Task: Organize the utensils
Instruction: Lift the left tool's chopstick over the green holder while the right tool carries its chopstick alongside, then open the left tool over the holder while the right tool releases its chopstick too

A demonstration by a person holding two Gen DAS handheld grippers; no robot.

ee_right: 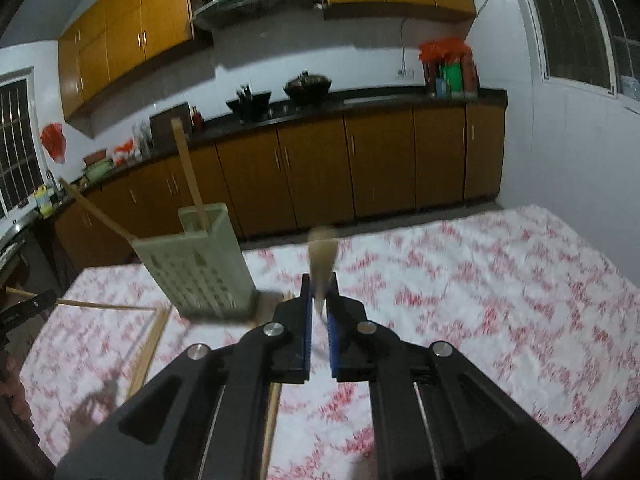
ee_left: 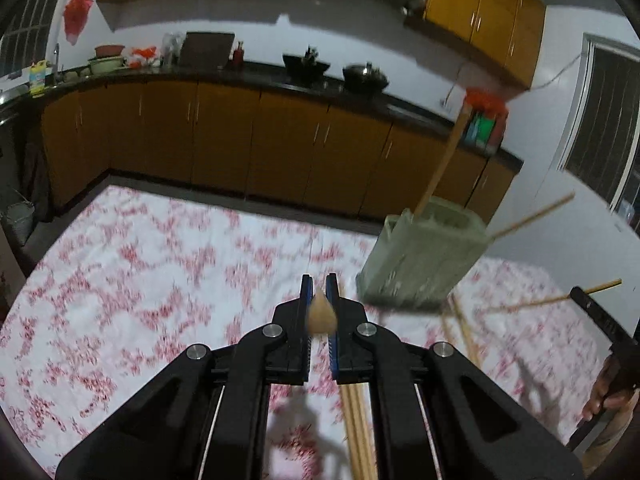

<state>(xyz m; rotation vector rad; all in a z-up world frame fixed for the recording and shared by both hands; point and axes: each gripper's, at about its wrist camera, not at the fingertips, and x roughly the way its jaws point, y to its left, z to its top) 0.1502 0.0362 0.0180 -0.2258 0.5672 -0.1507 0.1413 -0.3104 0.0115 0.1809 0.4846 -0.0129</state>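
Fingers on the left gripper [ee_left: 320,292] are pinched on a wooden spoon [ee_left: 321,314], bowl end sitting btw the blue pads, prob so the handle hangs free below for dropping in. Right gripper [ee_right: 320,292] same deal, clamped on another pale wooden utensil [ee_right: 322,254] w/ the rounded end poking up past the tips; too blurry to say spoon vs spatula tbh.

Green holder [ee_right: 200,264] stands on the floral tablecloth [ee_right: 500,288], left of the right gripper and right of the left one, so it's btw the two. Perforated sides, open top, already has a couple of chopsticks [ee_right: 188,172] leaning out at angles. More loose chopsticks [ee_left: 466,332] lie on the cloth just beside its base, some running under the left gripper.

My guess: both hands loaded so they can feed the holder one after the other. Long sticks leaning out could snag an incoming utensil, and the holder looks light enough to tip if bumped.
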